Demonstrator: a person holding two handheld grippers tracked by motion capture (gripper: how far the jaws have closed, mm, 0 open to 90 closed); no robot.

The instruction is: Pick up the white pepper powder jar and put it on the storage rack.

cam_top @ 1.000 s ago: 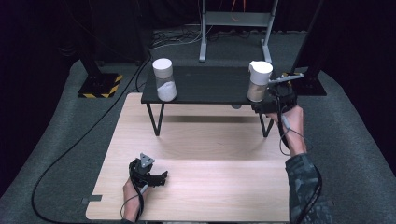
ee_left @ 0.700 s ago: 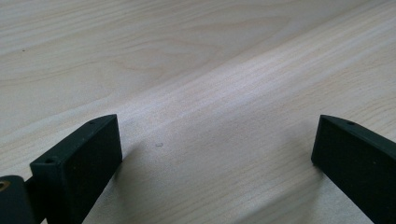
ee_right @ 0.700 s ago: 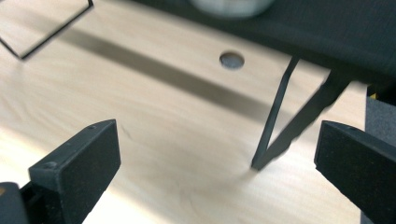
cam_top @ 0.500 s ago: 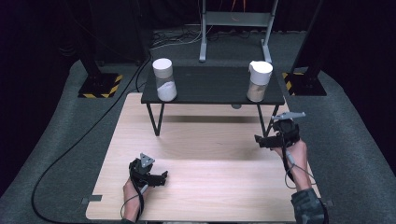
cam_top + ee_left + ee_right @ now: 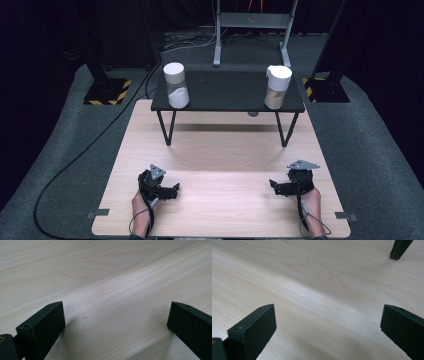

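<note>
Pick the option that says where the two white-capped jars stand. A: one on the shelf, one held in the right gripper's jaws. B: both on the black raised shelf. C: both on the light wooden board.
B: the left jar and the right jar both stand upright on the black shelf, one near each end.

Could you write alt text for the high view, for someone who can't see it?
Two hand-held grippers, the left gripper and the right gripper, rest open and empty on a pale wooden table. Beyond them a small black stand carries a white-lidded jar at its left end and another jar at its right.
</note>
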